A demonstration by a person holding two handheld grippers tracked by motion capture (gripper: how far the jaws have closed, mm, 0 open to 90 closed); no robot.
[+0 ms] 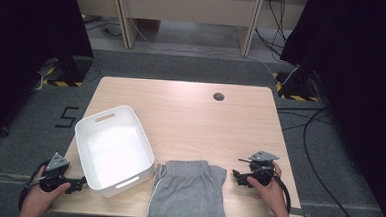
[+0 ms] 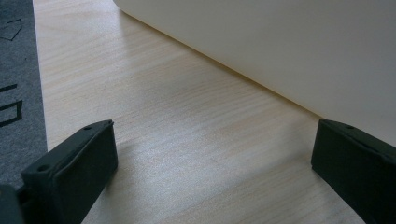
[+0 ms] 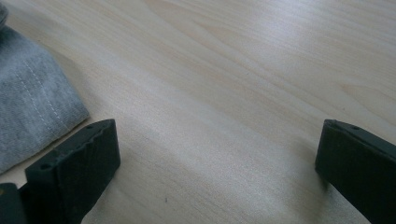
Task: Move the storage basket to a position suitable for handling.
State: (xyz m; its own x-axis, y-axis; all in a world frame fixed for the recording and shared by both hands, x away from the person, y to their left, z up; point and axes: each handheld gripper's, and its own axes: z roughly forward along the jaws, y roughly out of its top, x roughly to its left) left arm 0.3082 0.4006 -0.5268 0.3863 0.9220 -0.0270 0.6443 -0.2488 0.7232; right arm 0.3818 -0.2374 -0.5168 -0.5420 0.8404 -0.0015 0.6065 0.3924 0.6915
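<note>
Apparently nothing started yet: the folded grey fabric shorts with white side piping (image 1: 187, 191) lie flat at the near edge of the light wood-grain surface (image 1: 200, 119), untouched, just beside the empty white rectangular plastic bin with slot handles (image 1: 113, 149), whose near corner sits close to the waistband side. Judged remaining: grasp the shorts and move them, probably into the bin. Right gripper (image 1: 241, 177) rests near the shorts' right edge, jaws spread wide, holding nothing; a grey hem shows at the left of its own view (image 3: 32, 112). Left gripper (image 1: 79, 184) sits against the bin's outer wall (image 2: 280, 46), jaws likewise wide, empty. Surface otherwise bare save a dark round grommet (image 1: 218, 96). Beyond: grey carpet, black curtains, loose cables.
</note>
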